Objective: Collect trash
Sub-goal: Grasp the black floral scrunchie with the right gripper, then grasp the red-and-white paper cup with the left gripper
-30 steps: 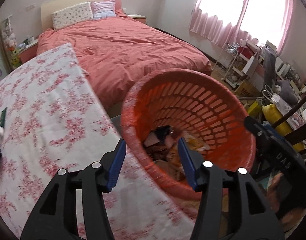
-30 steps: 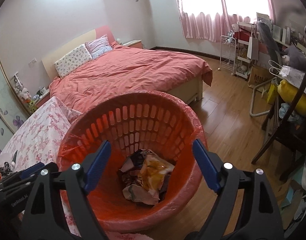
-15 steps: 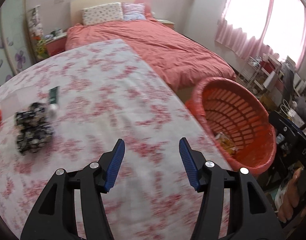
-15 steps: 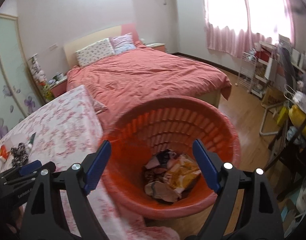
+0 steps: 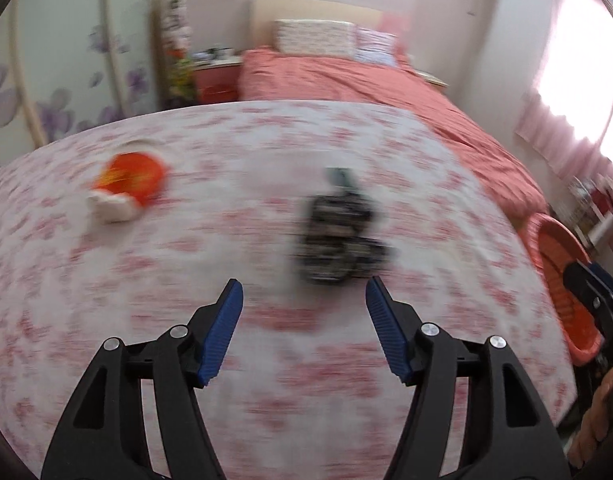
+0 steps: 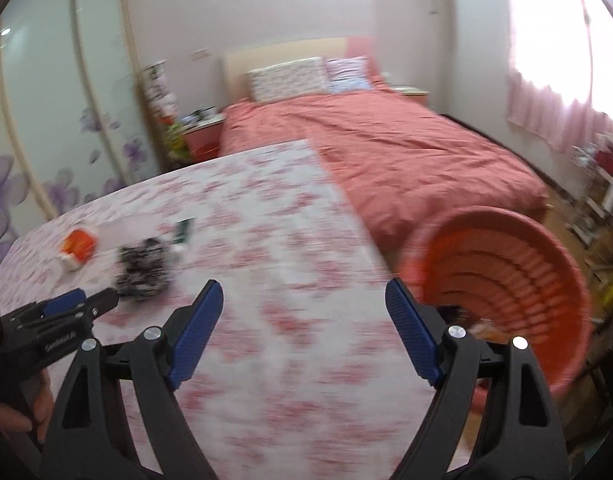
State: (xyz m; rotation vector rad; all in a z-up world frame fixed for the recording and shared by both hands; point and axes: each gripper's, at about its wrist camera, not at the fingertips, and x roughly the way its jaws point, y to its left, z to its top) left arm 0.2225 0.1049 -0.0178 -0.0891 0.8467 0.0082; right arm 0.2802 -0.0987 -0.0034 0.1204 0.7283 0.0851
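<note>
Faintly, "GenRobot.AI"-like lettering on left gripper (image 6: 62,308)

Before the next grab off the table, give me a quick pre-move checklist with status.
1. Left hand-held gripper empty: ok, nothing between the pads, jaws opening.
2. Right hand-held gripper empty and open: ok.
3. Target in front of the left one: ok, the dark patterned crumpled item lies just beyond its fingertips, not yet between them.
4. Other trash located: ok, orange and white wrapper further left on the floral tablecloth.
5. Orange basket within view for the drop: ok, beside the table's right edge.
6. Exact shape of the dark item: cannot tell, the frames are blurred.
</note>
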